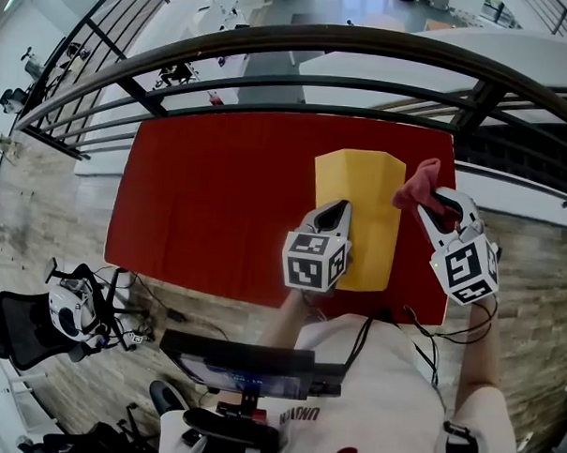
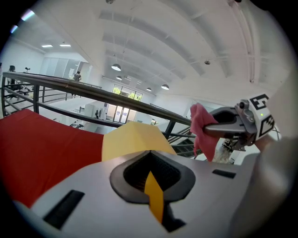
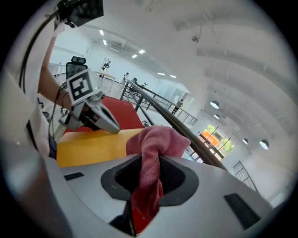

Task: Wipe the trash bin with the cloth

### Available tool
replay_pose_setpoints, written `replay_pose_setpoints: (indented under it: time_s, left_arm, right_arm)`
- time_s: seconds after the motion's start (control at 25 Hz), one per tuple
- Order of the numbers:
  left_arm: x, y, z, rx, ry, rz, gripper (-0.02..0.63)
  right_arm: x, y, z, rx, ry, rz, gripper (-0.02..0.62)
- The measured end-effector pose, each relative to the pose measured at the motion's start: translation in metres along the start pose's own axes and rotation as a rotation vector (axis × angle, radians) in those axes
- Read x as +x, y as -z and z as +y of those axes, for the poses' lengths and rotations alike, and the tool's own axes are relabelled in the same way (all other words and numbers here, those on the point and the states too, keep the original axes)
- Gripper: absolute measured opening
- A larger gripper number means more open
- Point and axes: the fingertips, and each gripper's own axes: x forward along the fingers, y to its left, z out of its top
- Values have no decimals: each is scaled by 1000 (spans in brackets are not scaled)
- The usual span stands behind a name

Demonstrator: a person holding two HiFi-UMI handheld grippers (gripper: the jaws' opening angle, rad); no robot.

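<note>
With my left tool (image 1: pixel 335 212) pinching the yellow bin (image 1: pixel 365 182) steady on the red bench (image 1: pixel 210 189), I am holding the cloth (image 1: pixel 419 184) clamped in my right tool (image 1: pixel 436 205) just right of the bin, planning flat, firm strokes.

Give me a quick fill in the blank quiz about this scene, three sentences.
The right gripper is clamped on the pink ____. The left gripper grips the trash bin, which is coloured ____. The bin rests on a ____ table. Missing words: cloth, yellow, red.
</note>
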Motion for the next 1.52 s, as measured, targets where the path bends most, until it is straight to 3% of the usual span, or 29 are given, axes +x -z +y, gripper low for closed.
replay_pose_setpoints:
  time_s: [0.2, 0.4, 0.64, 0.8, 0.92, 1.0, 1.12, 1.24, 1.52]
  left_arm:
    - [2, 1, -3, 4, -4, -1, 3]
    - [1, 0, -2, 2, -3, -5, 3]
    - [0, 1, -2, 3, 2, 1, 3]
    - [2, 3, 4, -6, 5, -3, 3]
    - [-7, 0, 28, -34, -62, -31, 3]
    - [-11, 3, 50, -60, -97, -2, 3]
    - [-9, 20, 58, -135, -19, 90, 3]
    - [-7, 26, 54, -214, 53, 95, 3]
    - [-6, 26, 52, -207, 26, 85, 3]
  right_arm:
    - [37, -37, -19, 9, 32, -84, 97]
    - [86, -62, -8, -83, -18, -51, 97]
    - [134, -52, 11, -213, -59, 81, 97]
    - [143, -48, 16, -242, -62, 84, 97]
    - [143, -49, 16, -225, -71, 71, 97]
    - [142, -49, 14, -214, -73, 63, 97]
    - [141, -48, 12, -192, -75, 55, 97]
    - [141, -48, 11, -176, -79, 56, 97]
    - [132, -44, 20, -191, -99, 61, 95]
